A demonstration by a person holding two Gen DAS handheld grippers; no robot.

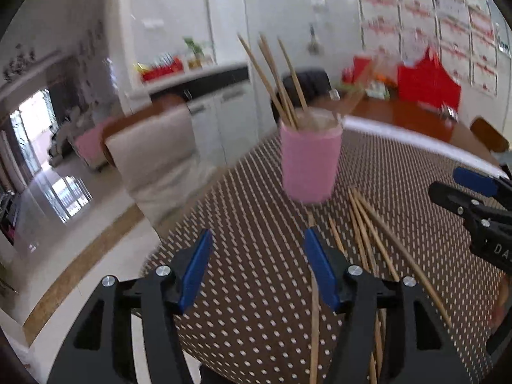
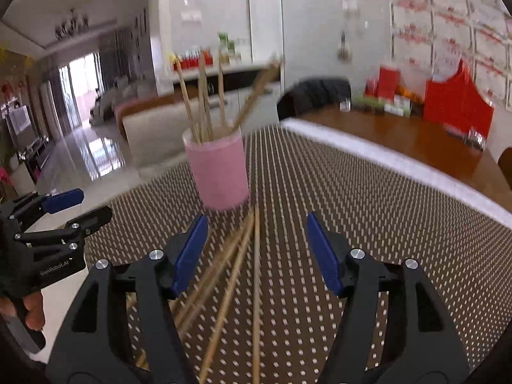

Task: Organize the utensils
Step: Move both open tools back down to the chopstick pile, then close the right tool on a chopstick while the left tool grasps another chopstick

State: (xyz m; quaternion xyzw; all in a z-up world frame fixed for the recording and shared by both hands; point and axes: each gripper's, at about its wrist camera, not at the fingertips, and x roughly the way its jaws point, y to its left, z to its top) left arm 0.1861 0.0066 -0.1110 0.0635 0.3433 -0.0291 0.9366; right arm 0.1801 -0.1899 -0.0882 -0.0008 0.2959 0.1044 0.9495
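Pink cup (image 2: 218, 172) upright on bench (image 2: 368, 224), holds several chopsticks (image 2: 201, 102); more sticks (image 2: 236, 262) loose near it; both claws (image 1: 257, 268) (image 2: 256, 252) open, empty

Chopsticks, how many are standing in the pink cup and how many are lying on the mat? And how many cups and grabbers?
Chopsticks in the pink cup: 5
Chopsticks lying on the mat: about 5, overlapping and blurred
Pink cups: 1
Grabbers: 2, the left gripper and the right gripper, both open and empty
Total: about 13
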